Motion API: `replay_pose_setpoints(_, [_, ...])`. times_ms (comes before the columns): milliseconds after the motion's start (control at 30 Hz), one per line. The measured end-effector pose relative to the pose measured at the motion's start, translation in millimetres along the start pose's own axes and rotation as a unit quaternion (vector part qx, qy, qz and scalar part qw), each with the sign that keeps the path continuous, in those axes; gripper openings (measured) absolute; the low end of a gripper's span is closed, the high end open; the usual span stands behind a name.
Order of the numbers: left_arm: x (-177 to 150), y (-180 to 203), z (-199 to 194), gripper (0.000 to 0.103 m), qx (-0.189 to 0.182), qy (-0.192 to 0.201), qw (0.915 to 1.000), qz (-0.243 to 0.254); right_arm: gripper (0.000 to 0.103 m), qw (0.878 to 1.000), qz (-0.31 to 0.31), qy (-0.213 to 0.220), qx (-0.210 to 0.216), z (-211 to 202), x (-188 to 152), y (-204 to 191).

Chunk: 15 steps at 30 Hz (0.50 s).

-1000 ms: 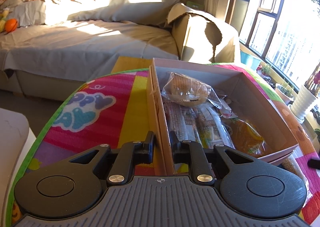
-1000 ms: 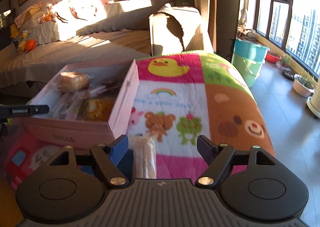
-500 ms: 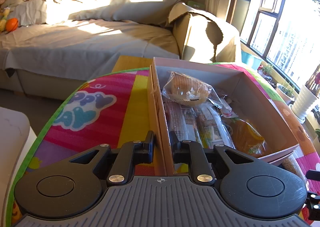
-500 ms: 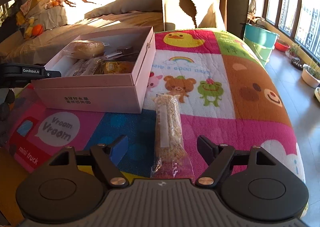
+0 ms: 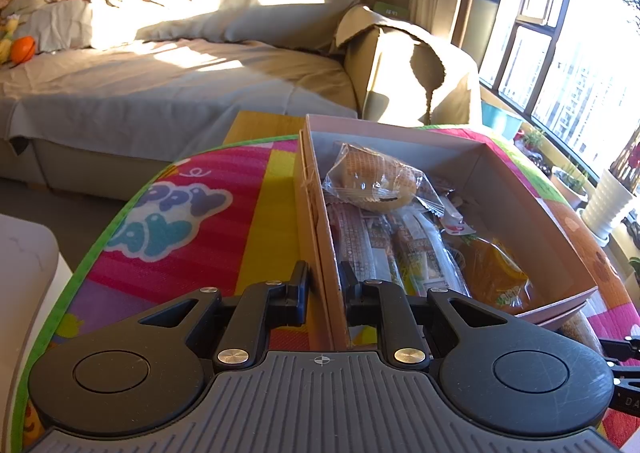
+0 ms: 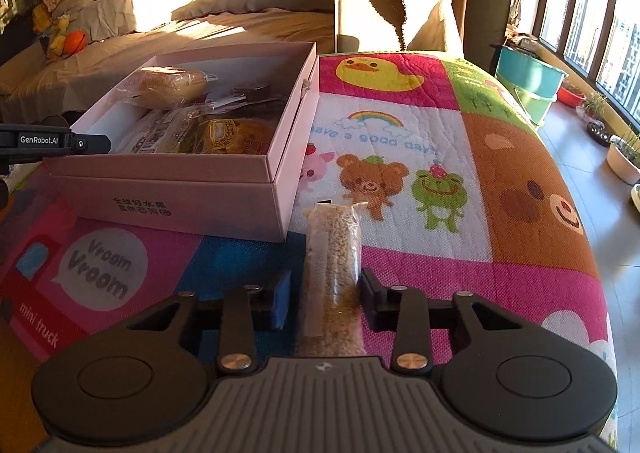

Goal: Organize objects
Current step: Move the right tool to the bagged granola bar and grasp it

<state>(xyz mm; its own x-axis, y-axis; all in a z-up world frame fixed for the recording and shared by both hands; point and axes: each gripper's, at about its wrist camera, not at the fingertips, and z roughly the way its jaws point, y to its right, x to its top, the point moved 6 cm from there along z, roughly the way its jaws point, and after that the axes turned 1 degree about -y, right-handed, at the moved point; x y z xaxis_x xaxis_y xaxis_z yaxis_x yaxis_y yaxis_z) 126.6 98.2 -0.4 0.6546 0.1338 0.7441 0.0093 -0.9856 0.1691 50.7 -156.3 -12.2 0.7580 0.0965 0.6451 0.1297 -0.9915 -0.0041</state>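
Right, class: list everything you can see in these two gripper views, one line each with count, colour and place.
Box: one, pink, open, on the mat.
Snack packets: several, clear and orange wrappers, inside the box.
Grain bar: one, tan in clear wrap, on the mat beside the box.
Play mat: one, multicoloured.
Sofa: one, grey cover, behind.
Buckets: two, teal and green, near the window.
Left gripper: black, clamped on the box wall.
Right gripper: black, jaws just closing around the grain bar.

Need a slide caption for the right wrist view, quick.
Right gripper, jaws just closing, on a grain bar packet lying on the play mat beside the pink snack box.
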Motion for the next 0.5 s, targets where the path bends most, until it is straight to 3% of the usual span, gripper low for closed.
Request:
replay_pose_setpoints(133, [0.0,-0.1,0.0,0.018,-0.001,0.0,1.0,0.0,0.029,1.0,-0.012,-0.011,-0.015,-12.3,-8.8,4.5])
replay_pose_setpoints(267, [0.0,0.2,0.0,0.018,-0.001,0.0,1.0,-0.001,0.029,1.0,0.001,-0.015,0.007,-35.0,-11.2,7.0])
replay_pose_setpoints(500, [-0.8,1.0,-1.3,0.019,-0.004,0.001,1.0,-0.004,0.029,0.998,-0.011,0.052,0.035,-90.1,21.7,-6.1])
